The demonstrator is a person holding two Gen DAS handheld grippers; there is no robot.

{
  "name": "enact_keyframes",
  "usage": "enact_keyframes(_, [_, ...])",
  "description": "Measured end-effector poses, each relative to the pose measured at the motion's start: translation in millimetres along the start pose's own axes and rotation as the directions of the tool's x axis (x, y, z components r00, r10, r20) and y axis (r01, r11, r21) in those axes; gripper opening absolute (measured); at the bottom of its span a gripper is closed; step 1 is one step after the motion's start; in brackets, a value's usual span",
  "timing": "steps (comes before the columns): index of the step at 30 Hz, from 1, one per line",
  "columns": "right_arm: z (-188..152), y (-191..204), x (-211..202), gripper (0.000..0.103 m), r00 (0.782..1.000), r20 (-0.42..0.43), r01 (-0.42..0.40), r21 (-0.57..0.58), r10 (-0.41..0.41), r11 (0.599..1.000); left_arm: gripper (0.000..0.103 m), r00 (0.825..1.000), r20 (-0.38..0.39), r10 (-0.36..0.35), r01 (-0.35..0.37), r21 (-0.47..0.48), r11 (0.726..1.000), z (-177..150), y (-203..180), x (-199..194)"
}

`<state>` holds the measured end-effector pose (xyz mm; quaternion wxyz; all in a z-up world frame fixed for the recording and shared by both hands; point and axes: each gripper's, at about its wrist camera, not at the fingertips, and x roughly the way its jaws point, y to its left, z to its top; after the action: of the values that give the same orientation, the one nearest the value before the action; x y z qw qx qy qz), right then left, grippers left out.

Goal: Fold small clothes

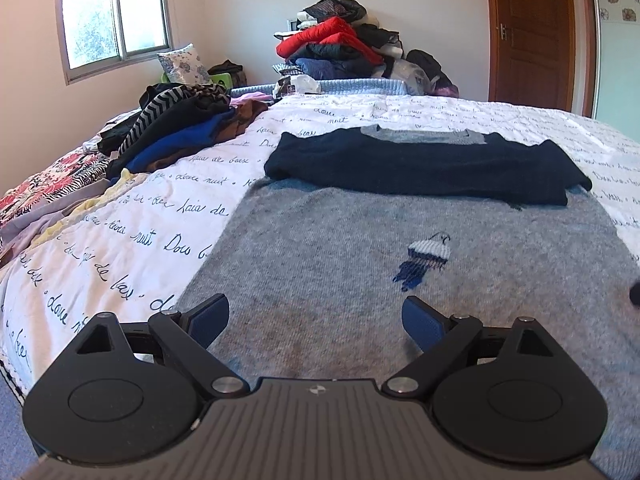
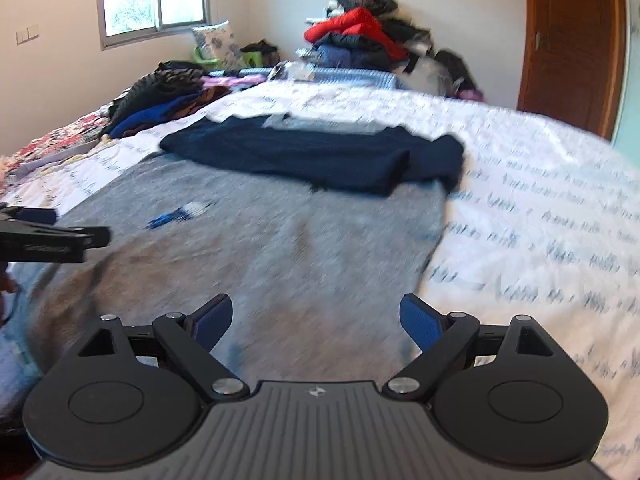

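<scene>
Your left gripper [image 1: 316, 320] is spread wide and holds nothing, hovering over the near end of the grey sweater [image 1: 340, 248] lying flat on the bedspread [image 1: 132, 220]. Your right gripper [image 2: 316, 318] is spread wide too, over the same sweater's near right part. The navy sleeves [image 1: 420, 168] lie folded across its far end.

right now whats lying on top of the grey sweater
Its navy sleeves are folded across the upper part of the grey sweater. The chest beneath them is covered, so unseen.
</scene>
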<state>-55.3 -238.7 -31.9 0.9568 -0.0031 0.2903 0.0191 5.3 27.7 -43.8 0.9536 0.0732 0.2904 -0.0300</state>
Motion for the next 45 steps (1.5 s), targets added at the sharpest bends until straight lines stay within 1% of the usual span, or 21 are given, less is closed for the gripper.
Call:
enact_keyframes(2, [5.9,-12.8,12.0,0.091,0.997,0.035,0.062,0.016,-0.063,0.998,0.092,1.000,0.003,-0.009,0.009,-0.006,1.000,2.4,-4.8,0.3])
enact_keyframes(5, [14.5,-33.2,36.0,0.091,0.993,0.018,0.113,0.061,-0.114,0.992,0.092,1.000,0.010,-0.030,0.030,-0.007,1.000,4.8,-14.1,-0.7])
enact_keyframes(6, [16.1,-38.5,46.4,0.092,0.989,0.006,0.144,0.061,-0.145,0.988,0.092,0.999,0.012,-0.036,0.036,-0.002,0.999,5.5,-17.6,-1.3])
enact_keyframes(8, [18.0,-47.1,68.8,0.092,0.974,-0.055,0.225,0.057,-0.222,0.973,0.092,0.999,0.015,-0.051,0.051,0.012,0.999,5.7,-25.1,-2.6])
enact_keyframes(9, [17.8,-51.4,78.0,0.092,0.968,-0.079,0.241,0.058,-0.237,0.969,0.092,0.998,0.017,-0.059,0.059,0.020,0.998,5.4,-28.8,-3.4])
enact_keyframes(10, [15.5,-56.7,85.0,0.094,0.970,-0.087,0.232,0.072,-0.226,0.970,0.092,0.998,0.018,-0.067,0.066,0.028,0.997,4.8,-32.3,-4.4])
enact_keyframes(12, [12.2,-65.3,92.5,0.103,0.973,-0.098,0.221,0.119,-0.210,0.968,0.092,0.997,0.022,-0.076,0.075,0.047,0.996,3.4,-38.2,-6.0])
enact_keyframes(14, [7.7,-73.8,93.4,0.103,0.978,-0.103,0.196,0.165,-0.180,0.967,0.092,0.996,0.021,-0.081,0.080,0.061,0.995,1.7,-42.7,-6.8])
enact_keyframes(18, [3.0,-76.3,90.1,0.103,0.982,-0.086,0.181,0.180,-0.168,0.967,0.092,0.996,0.009,-0.091,0.090,0.064,0.994,-0.5,-46.2,-6.1])
enact_keyframes(29, [5.3,-76.0,91.0,0.103,0.982,-0.088,0.179,0.182,-0.166,0.967,0.092,0.996,-0.007,-0.088,0.088,0.046,0.995,-1.5,-39.4,-4.8])
enact_keyframes(45, [5.5,-76.1,91.3,0.103,0.982,-0.088,0.179,0.182,-0.166,0.967,0.092,0.996,-0.005,-0.094,0.094,0.065,0.993,-2.3,-45.4,-7.8])
